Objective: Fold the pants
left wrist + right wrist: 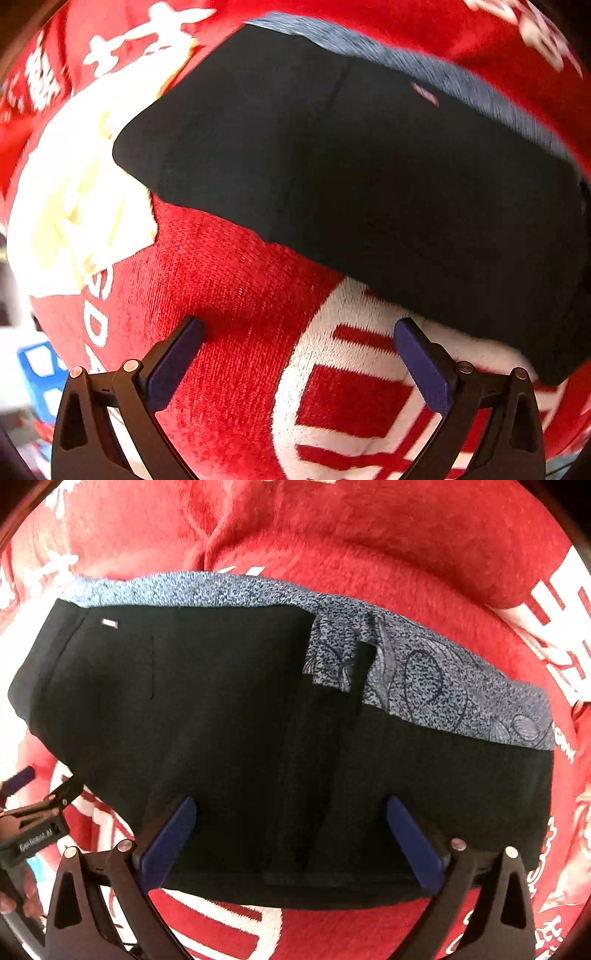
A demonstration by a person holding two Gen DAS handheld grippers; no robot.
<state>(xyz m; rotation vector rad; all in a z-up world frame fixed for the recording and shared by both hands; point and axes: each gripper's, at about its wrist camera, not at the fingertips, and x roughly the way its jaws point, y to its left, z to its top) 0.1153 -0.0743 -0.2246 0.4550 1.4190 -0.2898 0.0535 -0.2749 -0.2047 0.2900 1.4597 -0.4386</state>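
The black pants (332,166) lie folded flat on a red blanket (229,280), with a grey patterned fabric (424,62) showing along their far edge. My left gripper (298,325) is open over bare blanket, just short of the pants' near edge, and nothing is between its fingers. In the right wrist view the pants (221,701) fill the middle, and the grey patterned fabric (424,672) has a flap turned over onto the black cloth. My right gripper (291,802) hangs open above the pants' near edge, straddling a lengthwise crease. The left gripper (40,786) shows at the left edge.
The red blanket (369,535) bears white characters and has a raised fold (210,528) beyond the pants. A blue crate (37,369) sits off the blanket at the left. A person's fingers (26,893) hold the left gripper's handle.
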